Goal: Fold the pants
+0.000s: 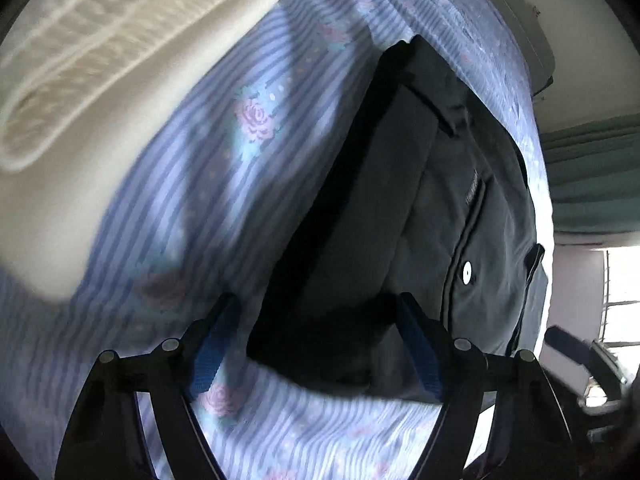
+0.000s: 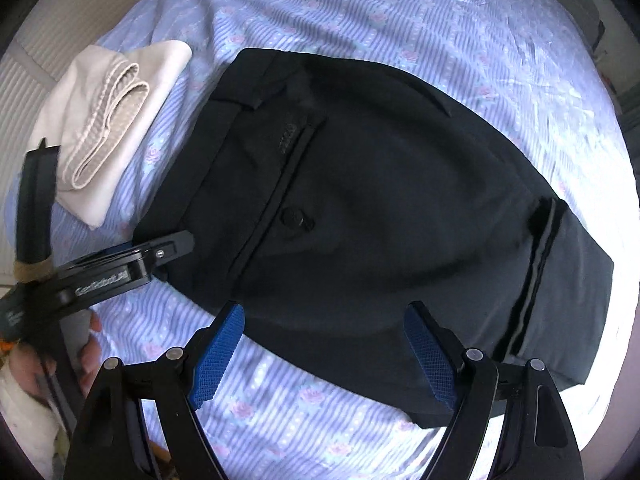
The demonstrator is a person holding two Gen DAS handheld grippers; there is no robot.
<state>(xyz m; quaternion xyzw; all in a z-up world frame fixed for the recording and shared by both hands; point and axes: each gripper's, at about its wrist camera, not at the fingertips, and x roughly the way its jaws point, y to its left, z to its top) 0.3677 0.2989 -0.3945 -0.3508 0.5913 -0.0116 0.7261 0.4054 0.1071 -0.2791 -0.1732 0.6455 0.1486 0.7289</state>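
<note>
On the bed, spread with a blue striped sheet printed with pink roses, a folded cream garment lies toward the left edge in the right wrist view, its layered folds facing the camera. Just to its right, with a narrow strip of sheet between them, lie the dark pants, folded into a broad compact bundle. Their long axis runs slantwise across the bed: the waistband end with its belt loops points up and to the left, toward the cream garment, and the folded leg end points down and to the right, where the hems lie doubled back in a stack. The back pocket with its button faces upward, its welt running roughly parallel to the waistband.

The left gripper reaches in from the left edge of that view, its tip at the near waistband corner of the pants; whether it pinches fabric there cannot be told from this side. In the left wrist view the left gripper has its blue-padded fingers spread apart, with a dark fold of the pants between them but not clamped.

The right gripper hovers over the near edge of the pants, its fingers released and wide, holding nothing.
</note>
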